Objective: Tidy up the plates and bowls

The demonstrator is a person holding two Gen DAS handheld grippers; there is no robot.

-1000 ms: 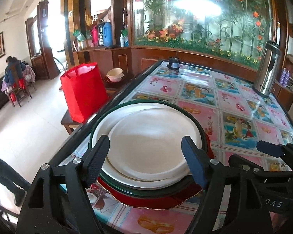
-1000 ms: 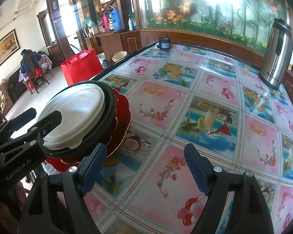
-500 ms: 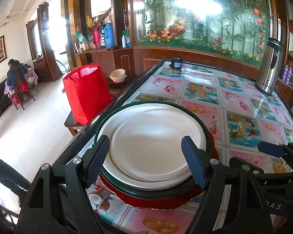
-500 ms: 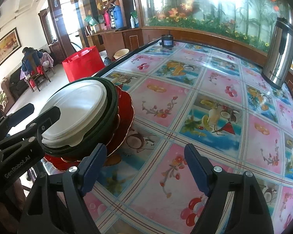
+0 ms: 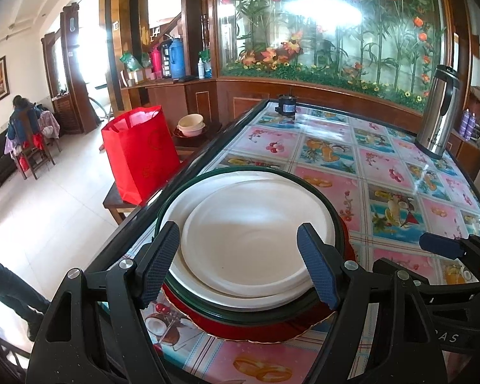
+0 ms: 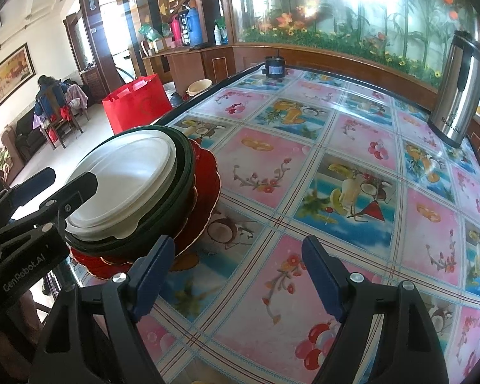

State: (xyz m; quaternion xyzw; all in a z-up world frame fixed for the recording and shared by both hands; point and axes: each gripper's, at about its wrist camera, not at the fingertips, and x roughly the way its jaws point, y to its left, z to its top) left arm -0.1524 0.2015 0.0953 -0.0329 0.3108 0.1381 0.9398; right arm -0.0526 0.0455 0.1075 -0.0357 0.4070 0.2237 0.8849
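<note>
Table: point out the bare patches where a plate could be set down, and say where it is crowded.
Free: the wide stretch of table between the plate stack at its left edge, the steel flask at the far right and the small black jar at the far end. Crowded: only the near-left corner, where the stack sits close to the table edge.

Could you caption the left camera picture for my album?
Open tongs hover over white plates stacked on a table.

Plate stack seen slightly nearer left tongs; no other change seen on tabletop.
</note>
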